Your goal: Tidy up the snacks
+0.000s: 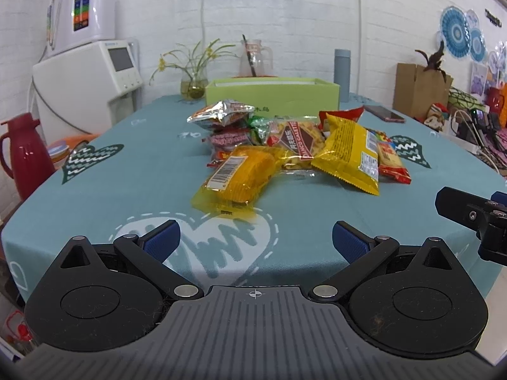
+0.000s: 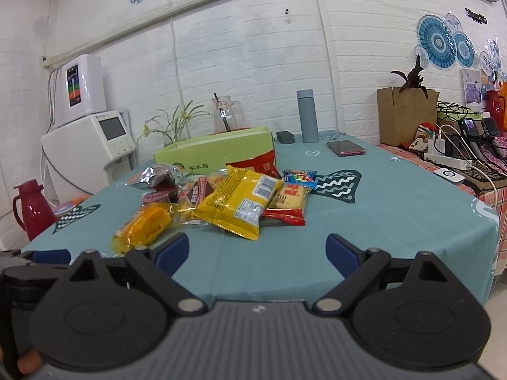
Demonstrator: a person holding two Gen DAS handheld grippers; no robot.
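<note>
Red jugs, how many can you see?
2. One red jug stands at far left beside the table; another red jug sits on the cluttered side table at far right. More may be hidden.

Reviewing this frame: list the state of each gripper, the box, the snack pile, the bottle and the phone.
left gripper: open, empty, short of the snacks.
right gripper: open, empty, short of the snacks.
green box: open-topped, upright behind the pile.
snack packets: heaped loose on the tablecloth, outside the box.
orange packet: sealed, lying nearest the left gripper.
grey bottle: upright, capped.
phone: lying flat, screen dark.
</note>
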